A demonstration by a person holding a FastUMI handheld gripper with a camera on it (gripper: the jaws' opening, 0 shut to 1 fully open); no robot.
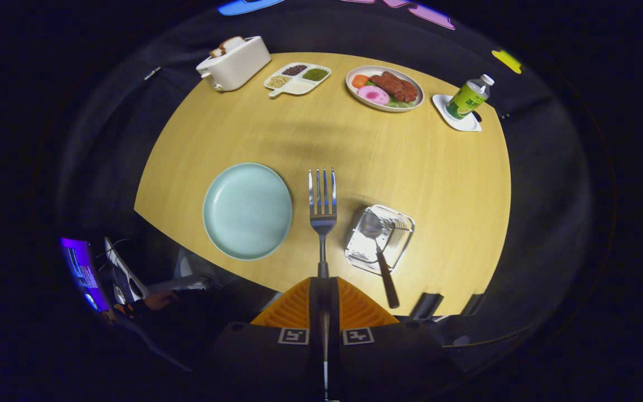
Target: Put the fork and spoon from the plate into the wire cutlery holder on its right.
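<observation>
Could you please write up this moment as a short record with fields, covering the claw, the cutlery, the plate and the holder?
claw: shut on the fork, gripping its handle between both fingers
fork: held above the table, tines pointing away from the claw, between plate and holder
spoon: already in the wire cutlery holder, bowl inside, handle leaning out over the near rim
plate: light blue, nothing on it, left of the fork
progress: spoon placed; fork lifted, not yet in the holder
background: toaster, divided tray, food plate, bottle on a coaster
</observation>
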